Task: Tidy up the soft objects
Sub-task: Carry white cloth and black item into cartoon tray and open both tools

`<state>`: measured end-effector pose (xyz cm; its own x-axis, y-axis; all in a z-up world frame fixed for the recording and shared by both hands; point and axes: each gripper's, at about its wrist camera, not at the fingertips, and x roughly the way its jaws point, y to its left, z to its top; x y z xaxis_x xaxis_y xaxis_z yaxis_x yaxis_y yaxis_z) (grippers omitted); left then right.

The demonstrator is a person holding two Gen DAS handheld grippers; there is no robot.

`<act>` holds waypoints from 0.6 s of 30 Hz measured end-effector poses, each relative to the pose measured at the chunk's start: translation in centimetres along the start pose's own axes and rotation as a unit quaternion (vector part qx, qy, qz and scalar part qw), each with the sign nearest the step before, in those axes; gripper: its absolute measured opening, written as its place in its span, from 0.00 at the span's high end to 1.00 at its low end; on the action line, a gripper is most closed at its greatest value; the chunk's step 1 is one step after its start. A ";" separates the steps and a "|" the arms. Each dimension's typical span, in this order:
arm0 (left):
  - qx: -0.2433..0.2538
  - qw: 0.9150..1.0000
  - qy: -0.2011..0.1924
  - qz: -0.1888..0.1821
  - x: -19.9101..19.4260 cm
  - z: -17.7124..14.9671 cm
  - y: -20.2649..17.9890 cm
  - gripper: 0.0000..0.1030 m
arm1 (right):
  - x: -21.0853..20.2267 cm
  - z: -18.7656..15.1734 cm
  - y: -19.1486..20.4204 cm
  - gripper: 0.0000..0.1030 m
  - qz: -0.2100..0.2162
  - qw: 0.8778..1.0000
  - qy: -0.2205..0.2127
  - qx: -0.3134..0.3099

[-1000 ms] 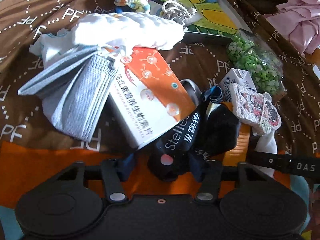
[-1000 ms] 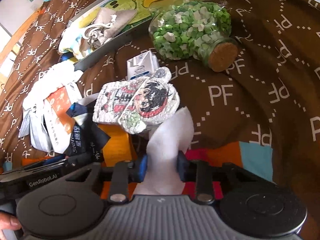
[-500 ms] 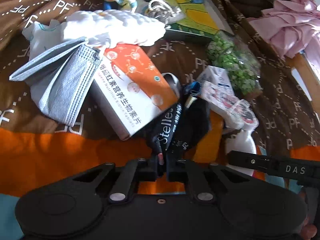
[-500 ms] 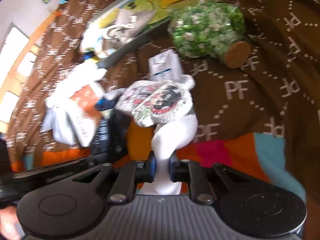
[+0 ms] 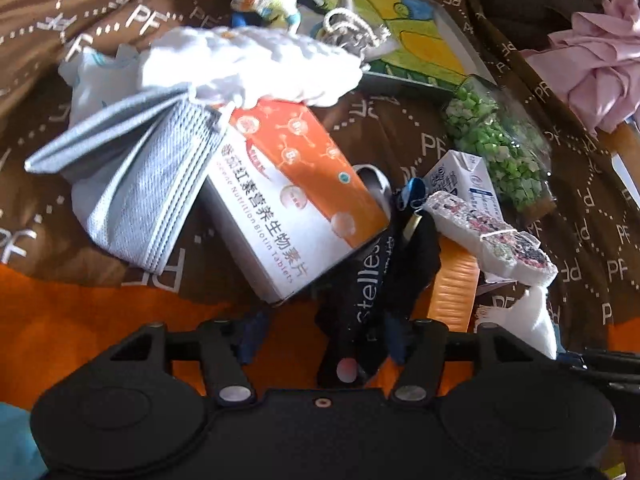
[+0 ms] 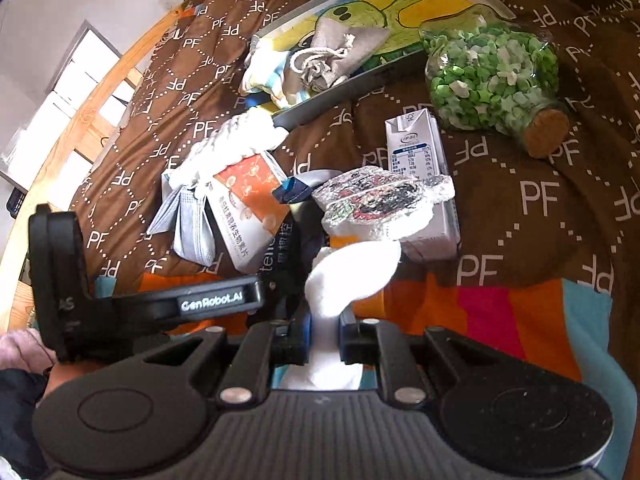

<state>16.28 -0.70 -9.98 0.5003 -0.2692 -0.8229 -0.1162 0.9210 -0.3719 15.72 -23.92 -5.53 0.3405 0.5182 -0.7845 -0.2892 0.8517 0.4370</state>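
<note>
Brown "PF" quilt (image 6: pixel 532 216) covers the bed; left hand-held gripper (image 5: pixel 326 330) has just been opening around a black "Stelles" strap (image 5: pixel 372 280), right hand-held gripper (image 6: pixel 325 338) pinches a white sock (image 6: pixel 348 276).

You have a soft white cloth sock (image 6: pixel 352 276) in matt black plastic jaws. At your eleven o'clock lies a glossy cardboard box (image 5: pixel 296 204), with a ribbed woven mask (image 5: pixel 136 196) at ten. A clear, shiny jar (image 6: pixel 492 80) with a rough cork (image 6: pixel 546 134) lies at one o'clock on the matt quilt (image 6: pixel 540 208). The black strap (image 5: pixel 372 280) looks like smooth fabric.
</note>
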 end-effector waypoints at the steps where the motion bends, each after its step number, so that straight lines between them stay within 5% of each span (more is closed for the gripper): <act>1: -0.002 1.000 -0.001 0.004 0.1 0.0 0.0 0.56 | 0.0 0.0 -0.1 0.86 0.000 1.000 0.000 0.001; 5: 0.005 1.000 0.004 0.017 -0.1 -0.1 0.2 0.95 | 0.0 0.0 -0.1 0.86 0.007 1.000 -0.004 0.003; 12: 0.005 1.000 -0.012 -0.003 -2.5 -1.0 0.1 1.00 | 0.0 -0.2 0.4 0.86 0.024 1.000 0.001 -0.012; 18: 0.079 0.992 -0.084 0.053 -6.4 -2.1 -1.1 1.00 | -1.3 -0.8 2.7 0.86 0.055 0.996 -0.029 -0.069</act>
<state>11.40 -0.56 -5.19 0.6303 -0.1296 -0.7655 -0.0471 0.9778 -0.2044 13.80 -22.29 -3.69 0.3494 0.6152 -0.7067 -0.4459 0.7725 0.4520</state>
